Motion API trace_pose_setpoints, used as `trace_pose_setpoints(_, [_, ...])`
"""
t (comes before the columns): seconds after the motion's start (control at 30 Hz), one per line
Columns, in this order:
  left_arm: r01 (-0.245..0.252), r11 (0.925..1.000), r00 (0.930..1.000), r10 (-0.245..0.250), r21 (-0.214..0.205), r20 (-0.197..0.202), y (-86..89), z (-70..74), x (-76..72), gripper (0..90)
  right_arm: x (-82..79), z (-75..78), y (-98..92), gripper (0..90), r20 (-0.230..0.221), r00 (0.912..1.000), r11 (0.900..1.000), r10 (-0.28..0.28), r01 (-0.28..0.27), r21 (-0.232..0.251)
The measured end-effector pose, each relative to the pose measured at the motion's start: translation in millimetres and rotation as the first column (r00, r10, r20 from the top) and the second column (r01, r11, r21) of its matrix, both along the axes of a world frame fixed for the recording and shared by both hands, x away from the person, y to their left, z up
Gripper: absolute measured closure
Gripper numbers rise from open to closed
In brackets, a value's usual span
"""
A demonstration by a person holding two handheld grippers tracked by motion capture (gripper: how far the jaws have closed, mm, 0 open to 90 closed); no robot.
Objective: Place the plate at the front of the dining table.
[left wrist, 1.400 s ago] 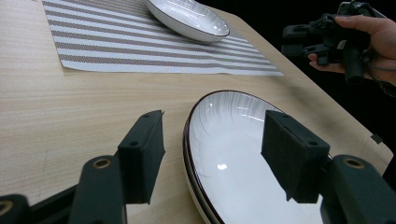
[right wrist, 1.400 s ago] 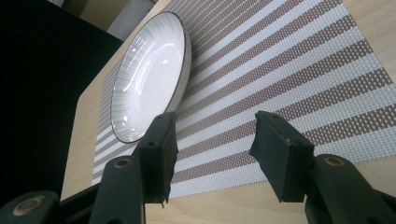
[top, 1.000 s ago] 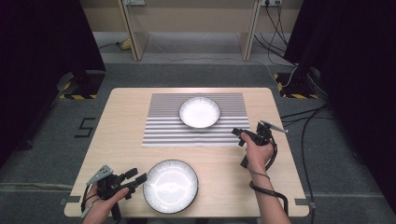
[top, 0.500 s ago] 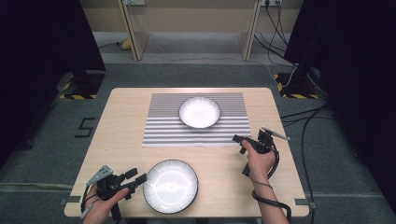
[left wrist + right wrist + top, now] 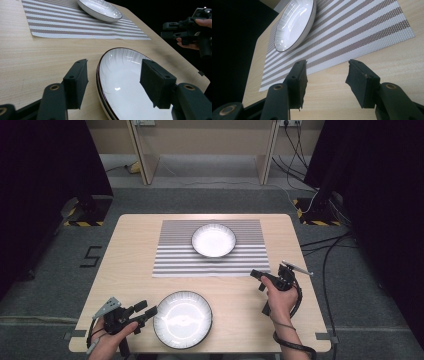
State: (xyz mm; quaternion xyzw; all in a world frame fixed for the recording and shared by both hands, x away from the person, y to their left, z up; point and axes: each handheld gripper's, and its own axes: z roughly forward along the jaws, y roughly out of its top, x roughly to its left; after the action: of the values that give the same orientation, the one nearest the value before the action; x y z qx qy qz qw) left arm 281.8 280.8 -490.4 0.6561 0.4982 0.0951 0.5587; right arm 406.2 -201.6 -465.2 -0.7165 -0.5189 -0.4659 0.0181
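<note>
The plate (image 5: 183, 319) lies flat at the near edge of the tabletop (image 5: 130, 250), a little left of the middle. In the left gripper view its dark rim looks doubled, so it may be two plates stacked; this cannot be settled. The left tongs (image 5: 113, 83) stand apart, one jaw on each side of the plate's left rim, not yet touching it. The right tongs (image 5: 325, 80) also stand apart, held above bare wood near the right edge, pointing toward the striped mat (image 5: 210, 250) and the bowl (image 5: 213, 240) on it.

The plate looks glazed, so probably stiff, rather heavy, slippery and breakable. Only the thin raised rim offers a hold; a pinch there with the jaw pads squarely over it seems best, since a shallow bite could slide off the glaze.
</note>
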Motion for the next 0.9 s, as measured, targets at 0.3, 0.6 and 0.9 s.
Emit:
trace_pose_setpoints(0.3, [-0.001,1.0000,1.0000,0.001,-0.001,0.000,-0.3,-0.1,-0.5,38.6,-11.3,3.8,-1.8,49.4,0.014,0.9998,0.9999,0.014,-0.014,-0.007])
trace_pose_setpoints(0.6, [-0.003,1.0000,1.0000,0.003,-0.001,0.000,0.0,-0.3,-0.6,38.6,-25.2,0.8,-5.1,49.1,0.013,0.9996,0.9997,0.024,-0.024,0.000])
trace_pose_setpoints(0.9, [-0.001,1.0000,1.0000,0.001,0.001,0.000,-0.7,-0.1,-0.8,38.6,-39.3,-1.6,-10.1,49.0,0.009,0.9995,0.9995,0.031,-0.031,-0.007])
